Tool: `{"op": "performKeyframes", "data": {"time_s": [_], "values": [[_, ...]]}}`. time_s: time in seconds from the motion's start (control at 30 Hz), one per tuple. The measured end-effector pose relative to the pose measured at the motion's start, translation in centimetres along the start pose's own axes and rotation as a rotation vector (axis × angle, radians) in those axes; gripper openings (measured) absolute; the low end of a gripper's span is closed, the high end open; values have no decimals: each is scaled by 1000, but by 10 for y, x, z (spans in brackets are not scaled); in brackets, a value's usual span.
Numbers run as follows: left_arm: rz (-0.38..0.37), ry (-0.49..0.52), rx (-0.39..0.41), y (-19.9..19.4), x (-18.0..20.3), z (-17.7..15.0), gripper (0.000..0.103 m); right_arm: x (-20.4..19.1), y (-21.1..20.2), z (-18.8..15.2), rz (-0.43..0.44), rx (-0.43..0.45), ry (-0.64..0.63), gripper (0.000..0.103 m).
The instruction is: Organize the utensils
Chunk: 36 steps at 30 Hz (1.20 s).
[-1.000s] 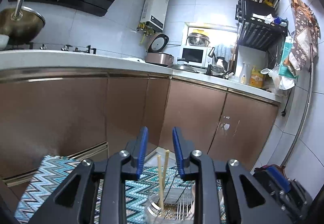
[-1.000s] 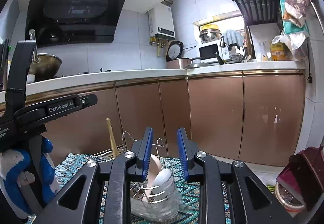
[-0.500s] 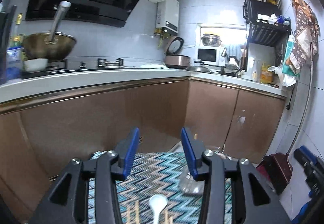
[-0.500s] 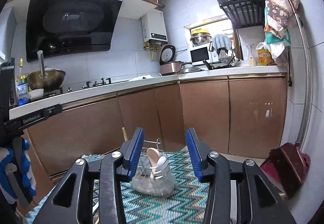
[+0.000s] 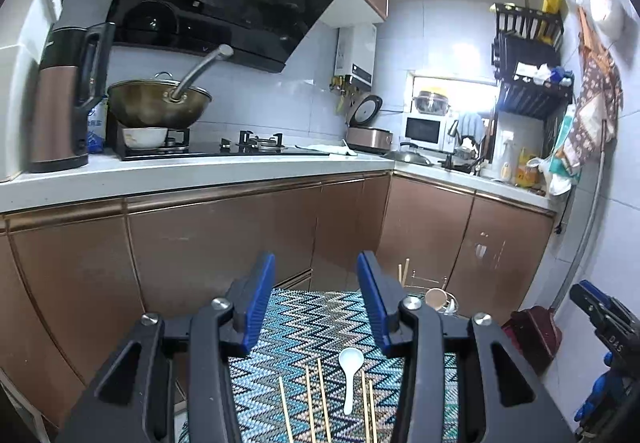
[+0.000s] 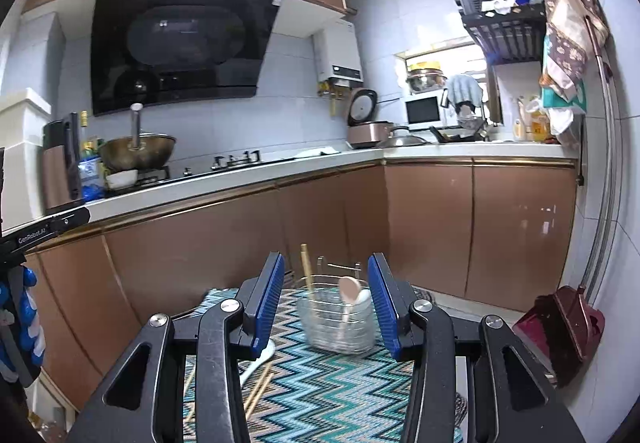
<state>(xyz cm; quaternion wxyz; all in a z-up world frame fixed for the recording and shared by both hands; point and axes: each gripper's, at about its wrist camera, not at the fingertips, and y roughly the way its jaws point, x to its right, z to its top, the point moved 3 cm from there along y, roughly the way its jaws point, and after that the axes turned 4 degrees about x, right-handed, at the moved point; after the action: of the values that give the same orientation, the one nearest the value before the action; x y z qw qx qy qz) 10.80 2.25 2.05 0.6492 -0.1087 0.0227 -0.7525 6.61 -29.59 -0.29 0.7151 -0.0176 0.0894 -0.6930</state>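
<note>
Hovering over the zigzag mat (image 5: 312, 323), the left gripper (image 5: 316, 303) has its jaws spread wide with nothing between them; chopsticks (image 5: 310, 399) and a white spoon (image 5: 349, 371) lie on the mat at 6 o'clock. The right gripper (image 6: 326, 301), equally wide and empty, frames the wire utensil holder (image 6: 334, 319) at 12 o'clock, spoons (image 6: 350, 293) standing inside.

A brass-coloured wok (image 5: 158, 103) with a long handle sits on the stove, a white bowl (image 5: 145, 137) just below it; a brown kettle (image 5: 60, 103) stands on the white surface (image 5: 200, 171); farther along are a rice cooker (image 5: 368, 133) and a microwave (image 5: 424, 129); a dark red dustpan (image 6: 560, 331) leans by the tiled wall.
</note>
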Motion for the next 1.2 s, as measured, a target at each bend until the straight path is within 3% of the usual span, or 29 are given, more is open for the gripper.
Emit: {"op": "performKeyframes", "data": {"time_s": [0.3, 0.5, 0.83, 1.07, 1.2], "values": [[-57, -83, -97, -7, -34, -14, 41, -28, -2, -8, 71, -93, -17, 40], [-98, -112, -301, 40, -44, -53, 41, -40, 19, -30, 111, -207, -29, 28], [-142, -152, -729, 168, -41, -151, 40, -55, 120, -106, 188, -544, -9, 24], [-109, -158, -923, 237, -38, -209, 40, -61, 204, -174, 238, -777, 24, 19], [-100, -152, -985, 259, -40, -225, 40, -62, 241, -204, 251, -884, 46, 15]]}}
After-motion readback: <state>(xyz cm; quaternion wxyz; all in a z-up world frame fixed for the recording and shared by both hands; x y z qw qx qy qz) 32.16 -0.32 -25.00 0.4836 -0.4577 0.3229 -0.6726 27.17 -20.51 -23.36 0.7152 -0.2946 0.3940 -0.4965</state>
